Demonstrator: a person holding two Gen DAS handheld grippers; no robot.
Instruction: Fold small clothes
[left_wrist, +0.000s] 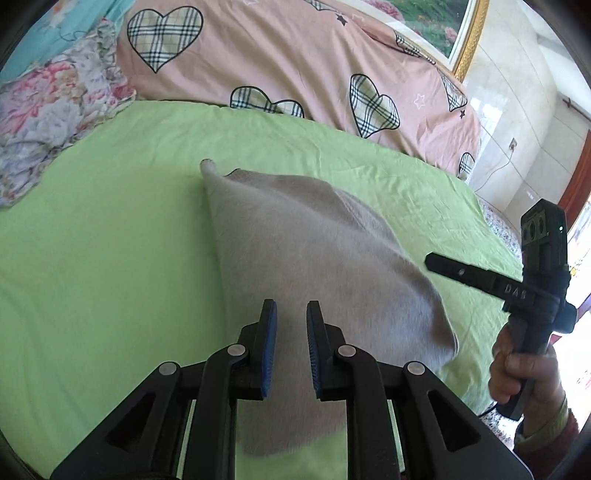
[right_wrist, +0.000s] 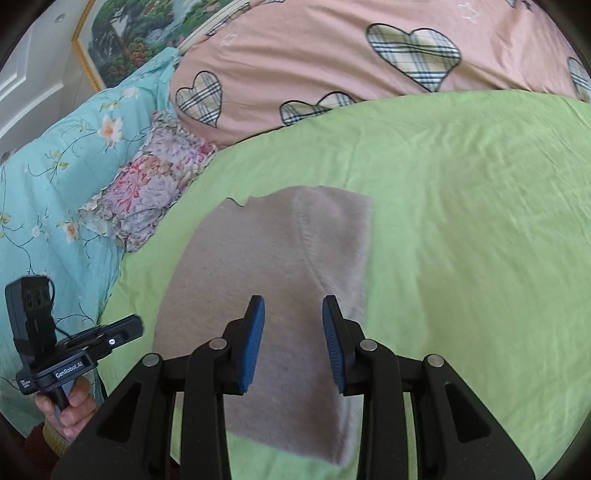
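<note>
Seemingly soft and fuzzy, a small beige-grey knitted garment (left_wrist: 295, 258) lies flat on a lime-green cotton bedsheet (left_wrist: 92, 258) whose surface shows fine creases. From the left wrist view, the cloth forms a rough tapered shape, its narrow tip pointing far and left, its broad end spreading near and right. The left gripper (left_wrist: 291, 347), black plastic arms with ribbed blue pads, hovers over the near part of the garment with its jaws a narrow gap apart and nothing between them. At the far side sits a pink quilt printed with plaid hearts (left_wrist: 295, 66), and at the far left a ruffled floral pillow (left_wrist: 55, 122). From the right wrist view, the garment (right_wrist: 258, 258) reads as a folded rectangle with a curved knitted seam running down its right portion and a notched far edge. The right gripper (right_wrist: 293, 343) is held above the cloth's near half, jaws moderately wide and empty, the seam lying between them. To the left lies a turquoise flowered cover (right_wrist: 55, 184), just beside the floral pillow (right_wrist: 147, 184).
</note>
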